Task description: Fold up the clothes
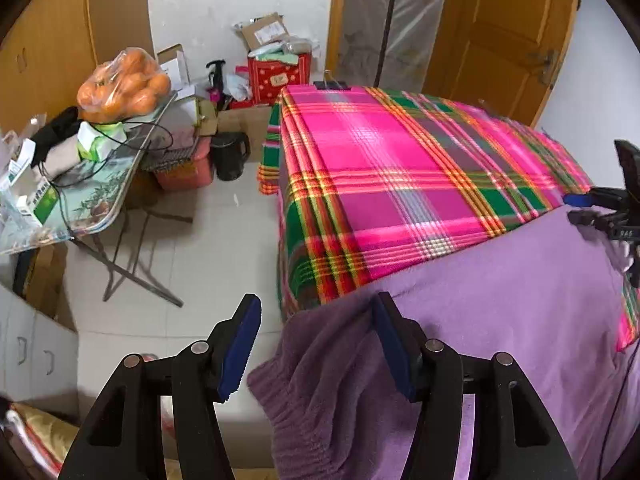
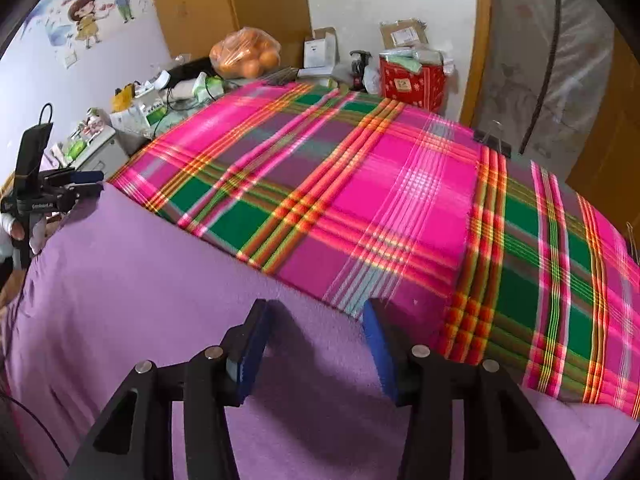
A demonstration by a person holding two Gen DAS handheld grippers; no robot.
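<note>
A purple knit garment [image 1: 500, 300] lies spread on the table over a pink, green and orange plaid cloth [image 1: 380, 160]. Its darker ribbed end [image 1: 320, 392] droops over the near table corner. My left gripper [image 1: 316, 344] is open around that ribbed end; the right blue pad rests against the fabric, while the left pad hangs clear over the floor. In the right wrist view my right gripper [image 2: 316, 320] stands open just above the garment [image 2: 140, 280] near its far edge, with no fabric pinched. Each gripper shows in the other's view: the right gripper [image 1: 592, 208] and the left gripper [image 2: 86, 184].
A folding side table [image 1: 100, 200] to the left carries a bag of oranges [image 1: 124, 84], boxes and cables. On the tiled floor stand a black kettle [image 1: 230, 156] and a red box [image 1: 278, 80]. A binder clip [image 1: 330, 85] pins the plaid cloth at the far edge.
</note>
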